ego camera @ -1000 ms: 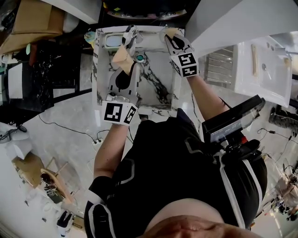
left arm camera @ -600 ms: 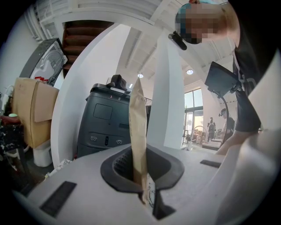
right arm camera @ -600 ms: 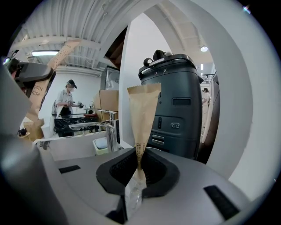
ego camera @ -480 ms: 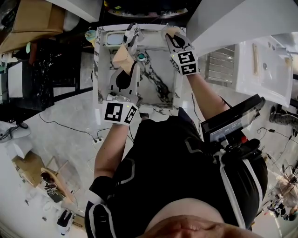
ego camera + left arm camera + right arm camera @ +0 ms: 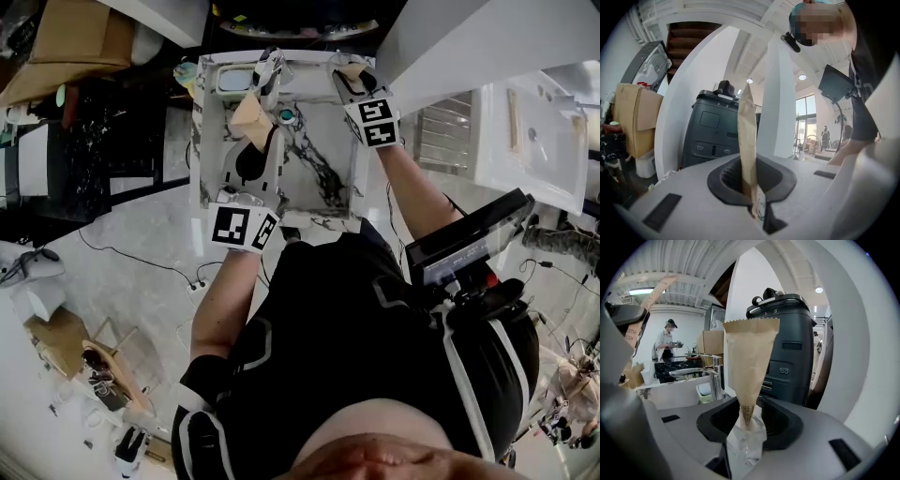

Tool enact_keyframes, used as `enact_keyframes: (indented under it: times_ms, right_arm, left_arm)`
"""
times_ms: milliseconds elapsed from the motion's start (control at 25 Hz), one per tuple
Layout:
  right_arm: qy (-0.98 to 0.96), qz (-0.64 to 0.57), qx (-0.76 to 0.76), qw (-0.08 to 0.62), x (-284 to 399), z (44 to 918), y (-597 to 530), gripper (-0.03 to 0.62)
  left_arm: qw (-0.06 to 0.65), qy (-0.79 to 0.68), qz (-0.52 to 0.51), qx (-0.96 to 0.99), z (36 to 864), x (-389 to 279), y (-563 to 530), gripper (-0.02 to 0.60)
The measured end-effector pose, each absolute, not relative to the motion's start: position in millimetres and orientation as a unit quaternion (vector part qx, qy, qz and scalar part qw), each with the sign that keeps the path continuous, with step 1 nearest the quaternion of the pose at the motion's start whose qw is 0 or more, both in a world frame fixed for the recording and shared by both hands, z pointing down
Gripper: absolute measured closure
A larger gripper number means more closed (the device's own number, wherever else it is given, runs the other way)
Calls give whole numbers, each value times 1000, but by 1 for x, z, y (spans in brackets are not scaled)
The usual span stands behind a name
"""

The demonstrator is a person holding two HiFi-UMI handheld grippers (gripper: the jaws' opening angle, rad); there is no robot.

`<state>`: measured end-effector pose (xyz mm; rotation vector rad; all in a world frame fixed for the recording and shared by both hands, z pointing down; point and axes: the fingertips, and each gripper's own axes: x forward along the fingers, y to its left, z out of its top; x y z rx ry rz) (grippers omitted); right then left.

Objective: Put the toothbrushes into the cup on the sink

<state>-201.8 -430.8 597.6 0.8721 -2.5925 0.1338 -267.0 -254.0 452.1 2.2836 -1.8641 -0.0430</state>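
Left claw (image 5: 752, 206) clamped on upright paper-wrapped toothbrush (image 5: 746, 140). Right claw (image 5: 745, 437) opening, second wrapped toothbrush (image 5: 750, 357) standing between its jaws. Teal cup (image 5: 285, 115) on marble tabletop (image 5: 328, 178), just beside left packet at its 3 o'clock

Numeral "8" on the top front of the black machine (image 5: 785, 352), seen from both gripper views, dark letters "OOTH" over "USH" on the tan paper packet (image 5: 633, 336) at the right gripper view's left edge, fine print low on the brown paper sleeve (image 5: 750, 362), too small to read
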Motion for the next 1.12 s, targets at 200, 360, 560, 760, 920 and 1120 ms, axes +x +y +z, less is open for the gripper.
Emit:
enact_keyframes:
  times_ms: [200,360,560,760,920,1120]
  right_arm:
    - [-928,48,311,199,-190,586,-423,402]
    - [-930,41,314,189,-176,572,-412,396]
    - [-928,39,327,174,-156,555,-399,396]
    - [-926,34,340,159,-140,534,-385,396]
    - [-926,24,349,141,-127,512,-372,396]
    - [-928,14,352,120,-120,486,-352,396]
  left_arm:
    - [91,-628,-17,773,444,-266,-252,552]
    - [86,-621,-15,779,441,-263,-252,552]
    - [79,-607,-14,790,436,-256,-252,552]
    - [72,-597,-24,798,424,-252,-254,552]
    - [60,-581,-32,811,413,-245,-255,552]
    - [53,-564,-39,823,407,-242,-252,552]
